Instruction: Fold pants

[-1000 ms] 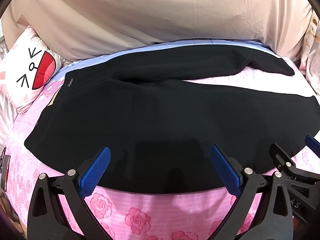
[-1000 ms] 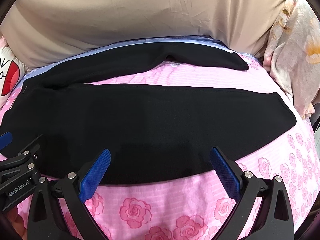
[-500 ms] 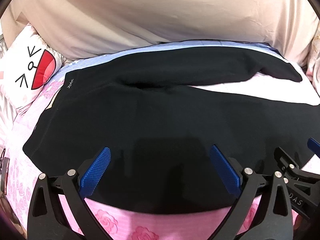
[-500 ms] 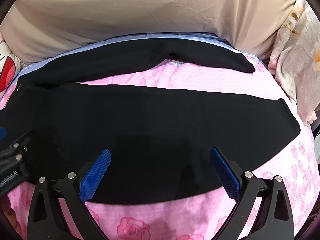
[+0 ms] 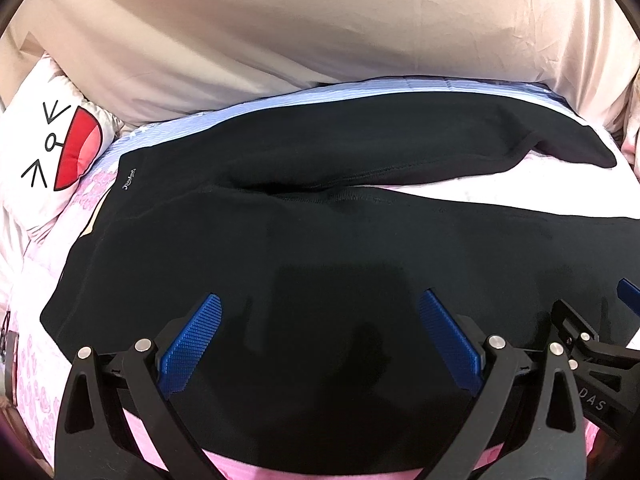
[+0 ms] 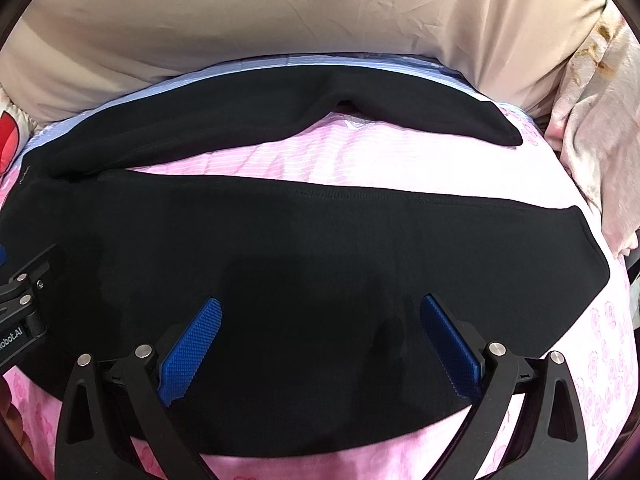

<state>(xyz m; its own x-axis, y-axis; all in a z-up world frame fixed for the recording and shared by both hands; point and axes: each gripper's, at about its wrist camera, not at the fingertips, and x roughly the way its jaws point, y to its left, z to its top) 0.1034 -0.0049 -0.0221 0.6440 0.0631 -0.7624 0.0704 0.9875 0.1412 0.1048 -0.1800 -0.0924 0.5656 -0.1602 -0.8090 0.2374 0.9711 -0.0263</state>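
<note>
Black pants [image 5: 320,240] are seen spread flat beneath both claws. The left gripper [image 5: 320,340] and right gripper [image 6: 320,340] are held spread wide, nothing gripped.

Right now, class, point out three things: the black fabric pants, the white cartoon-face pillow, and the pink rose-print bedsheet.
black fabric pants [image 6: 320,248], right wrist view, middle of the near leg.
white cartoon-face pillow [image 5: 60,152], left wrist view, on its printed face.
pink rose-print bedsheet [image 6: 360,156], right wrist view, bare strip between the legs.

Small white label [image 5: 129,178] on black pants [image 5: 320,240]: unreadable.
</note>
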